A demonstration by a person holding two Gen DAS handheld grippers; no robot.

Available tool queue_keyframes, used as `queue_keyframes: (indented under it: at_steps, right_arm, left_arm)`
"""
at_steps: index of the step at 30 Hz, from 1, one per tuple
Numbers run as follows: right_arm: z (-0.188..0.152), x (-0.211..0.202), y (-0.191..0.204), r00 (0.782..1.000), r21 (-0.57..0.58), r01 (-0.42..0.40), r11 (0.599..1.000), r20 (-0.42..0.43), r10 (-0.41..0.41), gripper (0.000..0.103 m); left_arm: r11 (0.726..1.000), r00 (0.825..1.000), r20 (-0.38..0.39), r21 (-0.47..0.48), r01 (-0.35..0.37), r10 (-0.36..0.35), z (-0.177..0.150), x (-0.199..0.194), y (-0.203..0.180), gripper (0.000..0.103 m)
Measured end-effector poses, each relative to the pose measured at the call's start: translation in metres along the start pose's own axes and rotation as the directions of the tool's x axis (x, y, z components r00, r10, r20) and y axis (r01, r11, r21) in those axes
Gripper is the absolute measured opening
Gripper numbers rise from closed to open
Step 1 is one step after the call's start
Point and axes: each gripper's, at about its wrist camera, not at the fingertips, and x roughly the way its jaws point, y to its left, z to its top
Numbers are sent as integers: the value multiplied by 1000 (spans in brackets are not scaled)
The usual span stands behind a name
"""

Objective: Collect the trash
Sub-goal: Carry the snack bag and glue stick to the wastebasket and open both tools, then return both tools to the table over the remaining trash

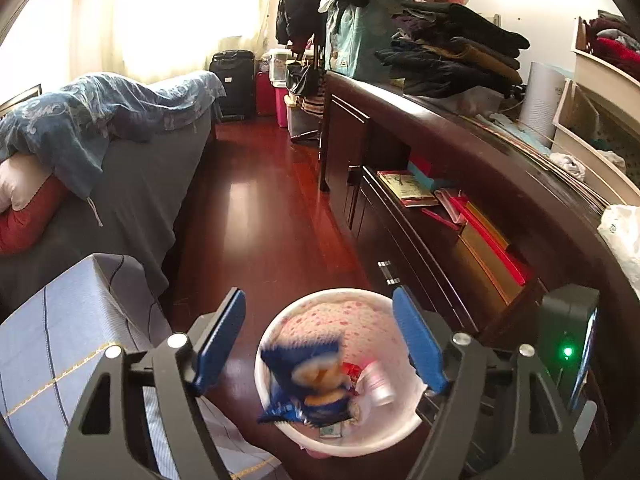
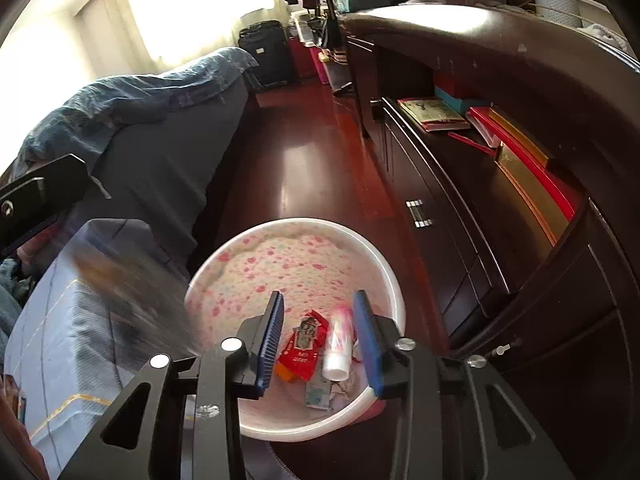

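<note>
Nearest, the left gripper has its jaws wide apart and holds nothing; a blue snack wrapper, blurred, is between and below them, over the mouth of the white trash bin w/ the pink-flower liner. It seems to be dropping in. The right gripper is only partly open, also w/ nothing in it, and points down into the same bin, where a red wrapper, a small white-pink tube and some paper bits lie at the bottom. Just left of the bin is a blue-grey checked cushion, then the bed; to the right the dark cabinet w/ books. Risk, in my view: the blue wrapper is light and close to the rim, so it may catch the edge and fall to the floor. Also both grippers are crowded over one bin and could hit the rim and tip it.
</note>
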Motion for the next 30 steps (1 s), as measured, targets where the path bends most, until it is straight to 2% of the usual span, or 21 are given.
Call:
queue_keyframes:
  at_steps: [5, 10, 12, 20, 22, 30]
  right_arm:
    - [-5, -4, 2, 1000, -14, 17, 1000, -5, -17, 39]
    - [-12, -18, 10, 1000, -20, -3, 1000, -14, 3, 42]
    - [-15, -27, 16, 1000, -28, -11, 1000, -9, 11, 46]
    - [-27, -64, 50, 995, -68, -94, 993, 2, 95, 53]
    - [-31, -73, 63, 992, -86, -122, 989, 0, 122, 54]
    - [-53, -103, 113, 978, -171, -208, 963, -16, 208, 70]
  left_arm:
    - [1000, 999, 43, -17, -16, 16, 1, -10, 10, 93]
    - [998, 996, 70, -27, -48, 50, 0, -35, 20, 94]
    - [997, 995, 79, -37, -61, 64, -3, -48, 25, 96]
    - [985, 985, 86, -94, -143, 151, -14, -99, 56, 98]
    - [979, 980, 86, -106, -172, 181, -20, -113, 64, 98]
    - [946, 951, 85, -162, -281, 297, -47, -169, 98, 99]
